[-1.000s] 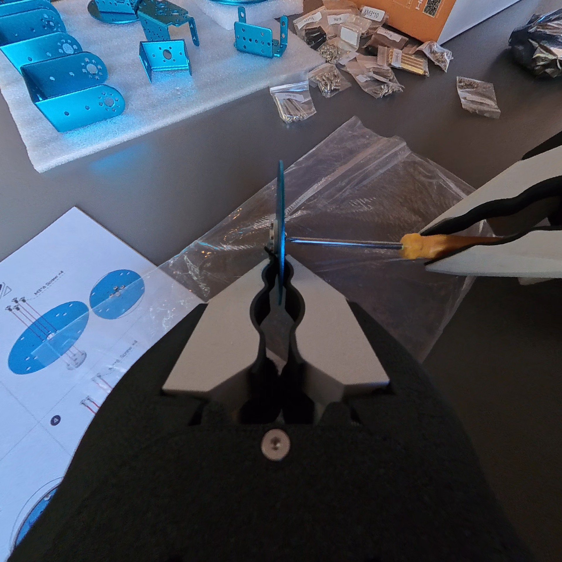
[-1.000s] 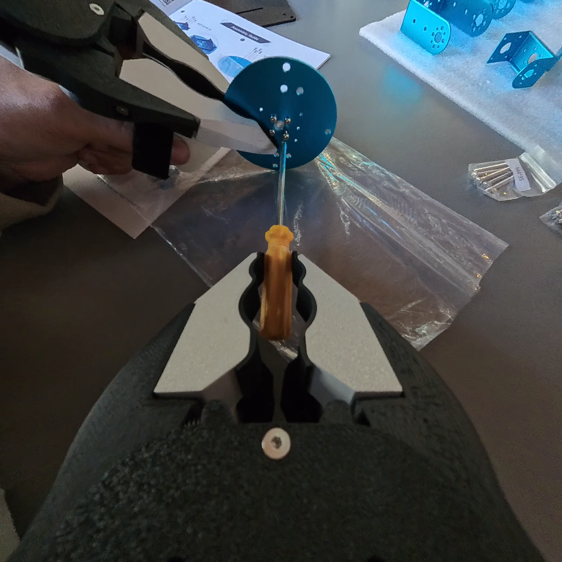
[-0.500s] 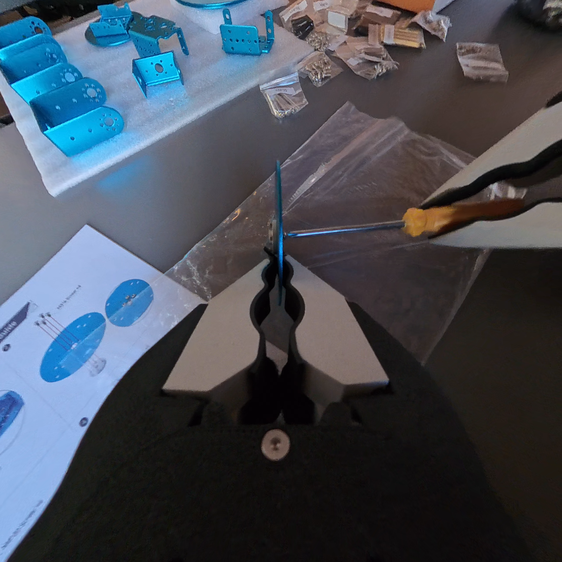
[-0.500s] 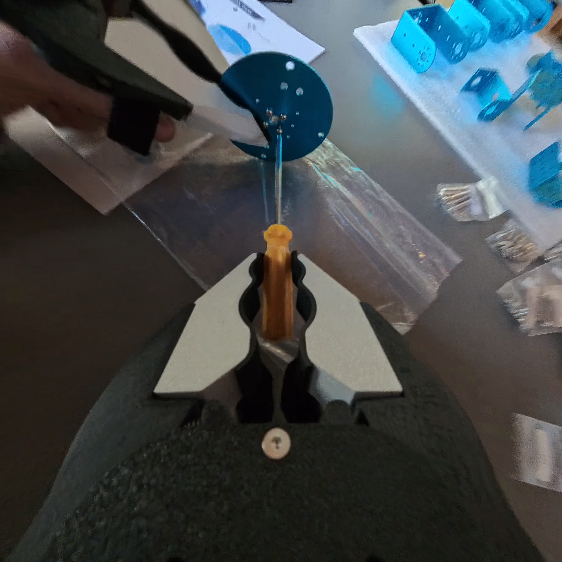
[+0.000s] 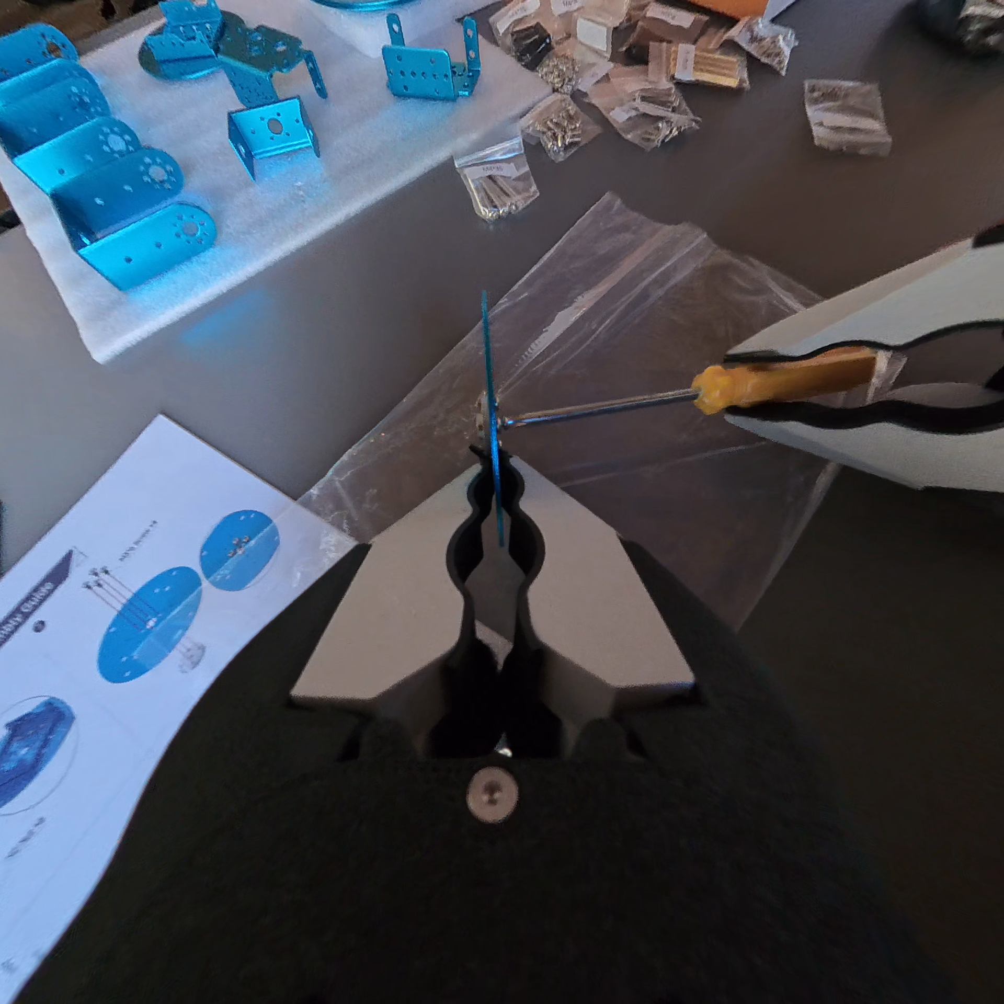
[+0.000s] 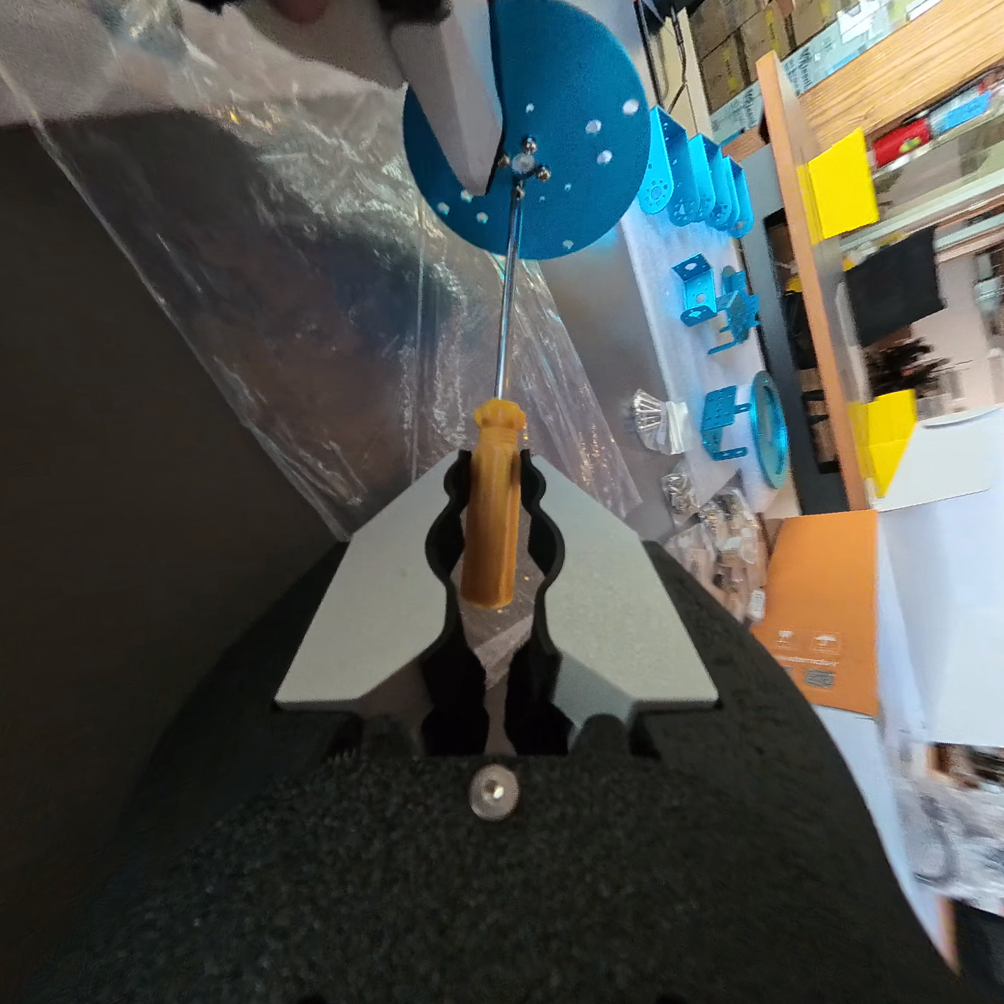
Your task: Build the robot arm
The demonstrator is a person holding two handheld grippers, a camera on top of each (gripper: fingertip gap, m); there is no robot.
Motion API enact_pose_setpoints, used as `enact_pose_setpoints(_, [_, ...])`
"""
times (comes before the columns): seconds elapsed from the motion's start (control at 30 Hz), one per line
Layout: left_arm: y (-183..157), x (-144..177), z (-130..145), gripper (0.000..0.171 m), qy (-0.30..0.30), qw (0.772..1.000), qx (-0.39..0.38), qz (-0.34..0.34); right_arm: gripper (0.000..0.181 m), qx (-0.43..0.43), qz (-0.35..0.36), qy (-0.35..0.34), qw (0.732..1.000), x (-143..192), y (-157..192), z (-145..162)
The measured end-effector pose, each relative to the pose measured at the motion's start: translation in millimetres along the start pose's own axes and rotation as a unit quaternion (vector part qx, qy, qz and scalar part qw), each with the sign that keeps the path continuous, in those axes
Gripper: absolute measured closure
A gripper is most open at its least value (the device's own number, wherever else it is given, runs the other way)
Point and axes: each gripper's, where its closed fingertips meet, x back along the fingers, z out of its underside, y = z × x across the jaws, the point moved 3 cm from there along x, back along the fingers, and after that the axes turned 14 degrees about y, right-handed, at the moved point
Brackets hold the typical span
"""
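We've got the left gripper (image 5: 495, 467) clamped on the blue disc (image 6: 565, 136), held above the table's plastic bag (image 5: 625, 347); right gripper (image 6: 494, 462) pinches the screwdriver (image 6: 491, 521), tip on a centre screw (image 6: 521, 187). Best keep it square.

Your right gripper (image 6: 494, 467) is clamped on the orange handle of a screwdriver (image 6: 489, 521), whose steel shaft runs straight ahead from the fingertips. Its tip meets a screw near the centre of a blue round plate (image 6: 570, 136) held edge-gripped by the left gripper (image 6: 462, 125) just ahead and slightly left. Under the shaft lies a clear plastic bag (image 6: 304, 304). Off to your right sit blue metal brackets (image 6: 701, 184) and small bags of screws (image 6: 660, 429), with an orange box (image 6: 820, 608) nearer you.
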Motion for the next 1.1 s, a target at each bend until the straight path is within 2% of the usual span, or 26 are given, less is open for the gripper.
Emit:
enact_pose_setpoints(0.07, [2.1, 1.5, -1.2, 0.17, -0.007, 1.0, -0.02, -0.02, 0.164, -0.06, -0.064, -0.026, 0.996, 4.3, 0.1, -3.9])
enact_pose_setpoints(0.13, [2.9, 3.8, -2.3, 0.17, -0.022, 0.999, -0.03, -0.027, 0.165, -0.136, -0.144, -0.053, 0.979, 9.2, -5.6, -7.2])
enact_pose_setpoints(0.23, [2.3, 8.3, -4.4, 0.17, -0.045, 0.997, -0.05, -0.044, 0.165, -0.207, -0.227, -0.073, 0.949, 10.4, -13.5, -7.0])
enact_pose_setpoints(0.37, [1.1, 10.4, -4.4, 0.171, -0.063, 0.996, -0.041, -0.039, 0.167, -0.329, -0.367, -0.105, 0.864, 13.8, -20.3, -8.2])
enact_pose_setpoints(0.47, [-1.0, 8.2, -2.5, 0.17, -0.073, 0.996, -0.031, -0.032, 0.167, -0.352, -0.403, -0.096, 0.839, 12.3, -23.3, -5.3])
enact_pose_setpoints(0.53, [-1.2, 5.2, 0.5, 0.17, -0.061, 0.997, -0.03, -0.028, 0.167, -0.334, -0.416, -0.065, 0.843, 8.0, -14.8, -2.5])
enact_pose_setpoints(0.77, [-2.5, 0.7, 1.1, 0.17, -0.042, 0.999, -0.029, -0.016, 0.166, -0.253, -0.373, -0.011, 0.893, -5.6, 6.9, 4.2])
enact_pose_setpoints(0.97, [-1.5, -1.0, 3.3, 0.17, -0.033, 0.998, -0.038, -0.03, 0.165, -0.247, -0.358, -0.01, 0.9, -8.3, 7.2, 2.0])
enact_pose_setpoints(1.1, [-11.3, 0.3, -0.5, 0.17, -0.044, 0.998, -0.044, -0.016, 0.165, -0.23, -0.345, 0.003, 0.91, -14.4, 14.4, -1.6])
